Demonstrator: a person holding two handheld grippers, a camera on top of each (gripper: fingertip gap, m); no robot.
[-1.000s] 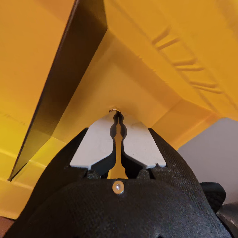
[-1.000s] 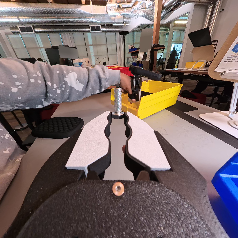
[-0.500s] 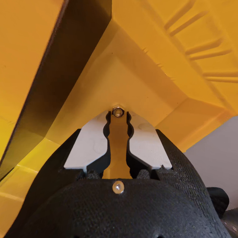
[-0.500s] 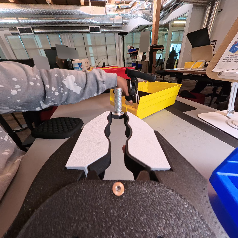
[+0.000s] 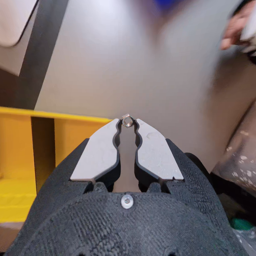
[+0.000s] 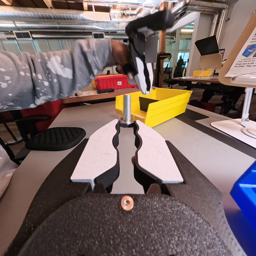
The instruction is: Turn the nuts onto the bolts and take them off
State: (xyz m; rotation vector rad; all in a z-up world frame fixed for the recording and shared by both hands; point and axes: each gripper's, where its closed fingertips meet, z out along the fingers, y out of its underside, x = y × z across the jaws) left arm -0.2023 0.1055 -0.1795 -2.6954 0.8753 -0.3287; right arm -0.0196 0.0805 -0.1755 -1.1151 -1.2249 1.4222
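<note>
Your bolt (image 6: 126, 109) stands upright, long axis vertical, threaded end pointing up and hex head down, pinched at the head between the very tips of your right gripper (image 6: 126, 123). Its jaws are closed only as far as the head allows, with a gap running back along the fingers.

Your nut (image 5: 127, 121) sits at the tips of your left gripper (image 5: 127, 122), clamped by its flats, and its threaded hole faces straight back along the fingers toward the camera. In the right wrist view that same left gripper (image 6: 145, 88) hangs tips-down just above and slightly to the right of the bolt's top, apart from it; it is motion-blurred there and the nut itself is too small to make out.

Beyond the bolt, ahead of your right gripper, the yellow bin (image 6: 163, 109) rests on the grey table (image 6: 187, 145), with a dark divider (image 6: 146, 103) inside. The left wrist view shows the bin (image 5: 16, 145) to the left of the fingers and the tabletop (image 5: 124, 62) filling the field beyond the tips.

Only the right wrist view gives you the bolt, your grey spattered sleeve (image 6: 55, 72), the blue bin (image 6: 245, 194) at its right edge, and a black pad (image 6: 55, 136) to the left. Only the left wrist view shows the nut's open bore.
</note>
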